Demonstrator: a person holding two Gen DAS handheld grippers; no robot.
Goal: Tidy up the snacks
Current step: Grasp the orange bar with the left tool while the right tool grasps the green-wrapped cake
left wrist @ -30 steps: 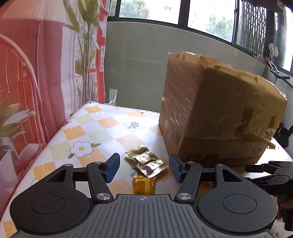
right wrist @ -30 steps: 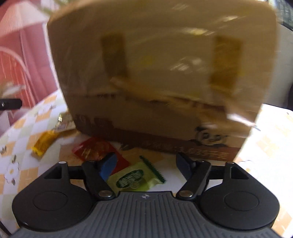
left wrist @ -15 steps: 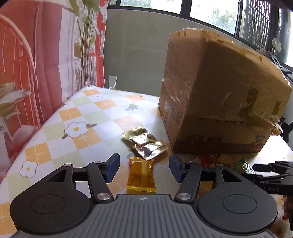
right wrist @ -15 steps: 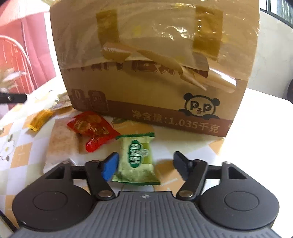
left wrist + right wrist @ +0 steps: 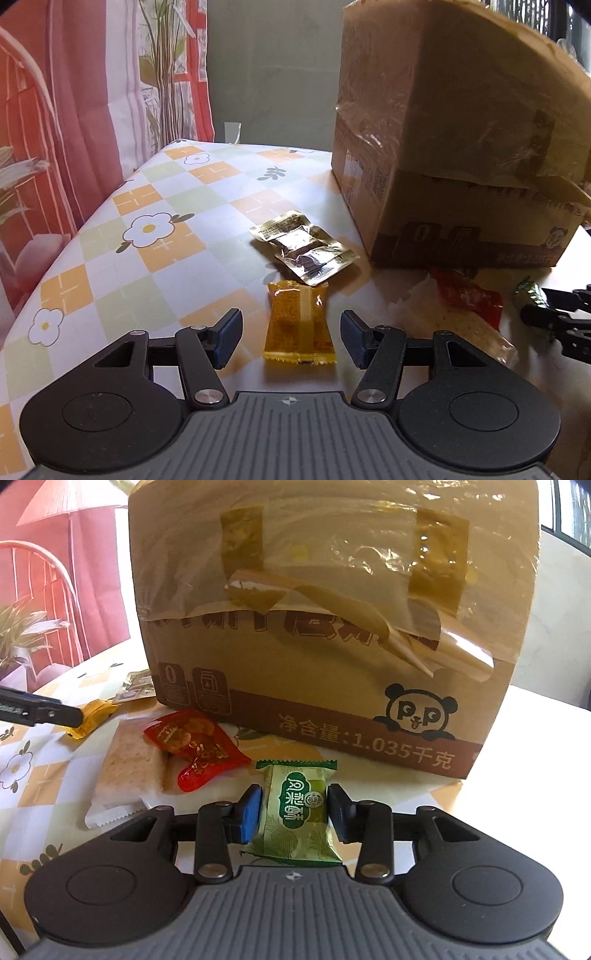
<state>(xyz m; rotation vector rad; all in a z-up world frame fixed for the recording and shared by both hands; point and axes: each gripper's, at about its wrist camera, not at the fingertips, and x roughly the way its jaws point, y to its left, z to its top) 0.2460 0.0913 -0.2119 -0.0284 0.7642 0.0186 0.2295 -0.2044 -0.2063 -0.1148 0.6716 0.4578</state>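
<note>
Right gripper [image 5: 294,810] clamps a green snack [image 5: 300,812] on the table [image 5: 155,258]; left gripper [image 5: 290,338], jaws apart, straddles an orange snack [image 5: 299,328]. Beyond lie a red packet [image 5: 195,747] and a taped box [image 5: 325,620].

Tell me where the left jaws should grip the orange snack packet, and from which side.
Grip the orange snack packet across its long side edges at mid-length, coming straight ahead and down. It lies flat, lengthwise between the open left gripper, crimped ends fore and aft.

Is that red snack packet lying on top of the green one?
No. The red packet lies partly on the cracker pack, left of the green packet.
</note>
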